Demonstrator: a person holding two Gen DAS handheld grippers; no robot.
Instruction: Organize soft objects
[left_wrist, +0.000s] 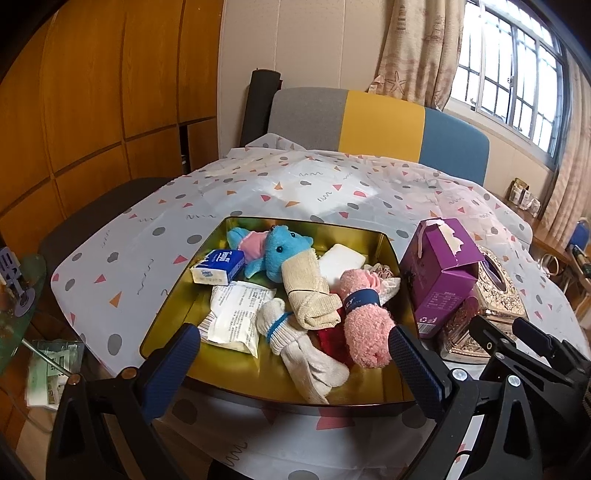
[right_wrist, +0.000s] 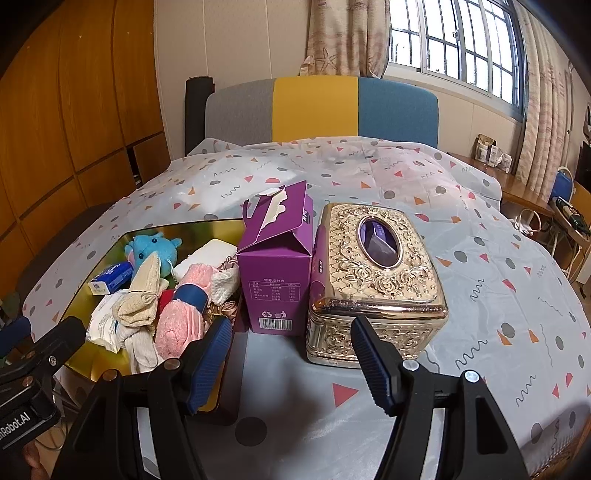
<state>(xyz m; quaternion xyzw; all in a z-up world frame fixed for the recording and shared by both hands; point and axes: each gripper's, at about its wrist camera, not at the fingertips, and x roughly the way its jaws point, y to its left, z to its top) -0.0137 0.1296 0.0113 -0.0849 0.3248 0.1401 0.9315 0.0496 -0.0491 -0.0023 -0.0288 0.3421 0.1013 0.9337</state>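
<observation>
A worktop (right_wrist: 480, 258) under a patterned cloth carries, along its near edge, a gold tin tray (left_wrist: 177, 314) heaped with the soft goods, apparently gathered there to keep them in one place: a pink fuzzy sock roll (left_wrist: 364, 325), a cream sock (left_wrist: 306, 291), a white sock bundle (left_wrist: 295, 343) and a blue plush toy (left_wrist: 280, 254). Just right of the tray stand an ornate gold tissue box (right_wrist: 376, 273) and a torn-open purple carton (right_wrist: 275, 266), touching side by side. The left claw (left_wrist: 291, 365) hangs released over the tray's near rim, and the right claw (right_wrist: 288, 354) hangs released before carton and box, neither grasping anything.
</observation>
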